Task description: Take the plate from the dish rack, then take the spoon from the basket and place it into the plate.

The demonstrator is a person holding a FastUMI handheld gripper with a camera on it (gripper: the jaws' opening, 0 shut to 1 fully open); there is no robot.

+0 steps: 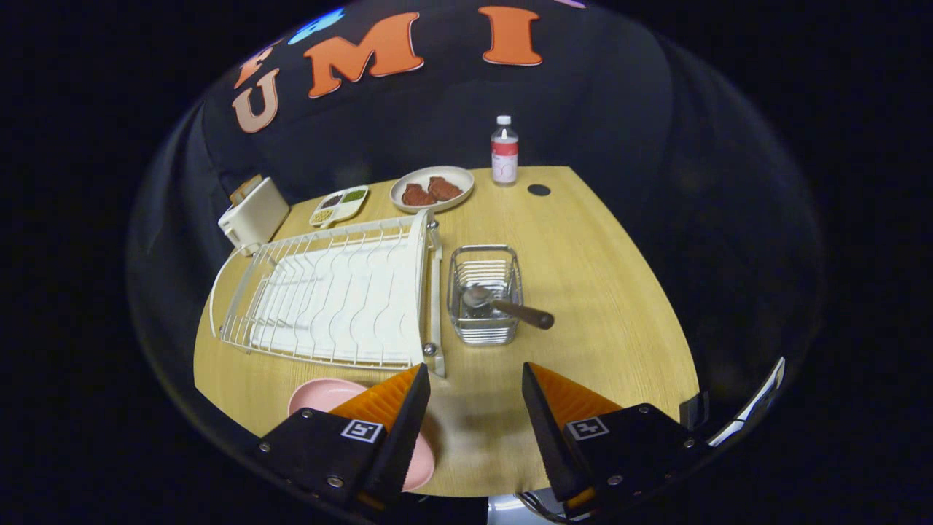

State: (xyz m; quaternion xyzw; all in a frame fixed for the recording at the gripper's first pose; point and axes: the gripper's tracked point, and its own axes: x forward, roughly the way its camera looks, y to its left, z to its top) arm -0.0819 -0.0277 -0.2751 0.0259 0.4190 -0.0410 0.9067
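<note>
Gripper view: the pink plate (324, 397) is out of the dish rack (328, 299); it lies on the table (583, 240) under the left finger
Spoon (503, 305): in the wire basket (485, 292); handle sticks out
Gripper (475, 394): wide open; holds nothing
Next, I think: reach forward; pinch the handle gently

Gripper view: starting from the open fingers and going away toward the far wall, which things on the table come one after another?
Gripper, open and empty → pink plate → wire basket with spoon → plate of food → bottle.
</note>
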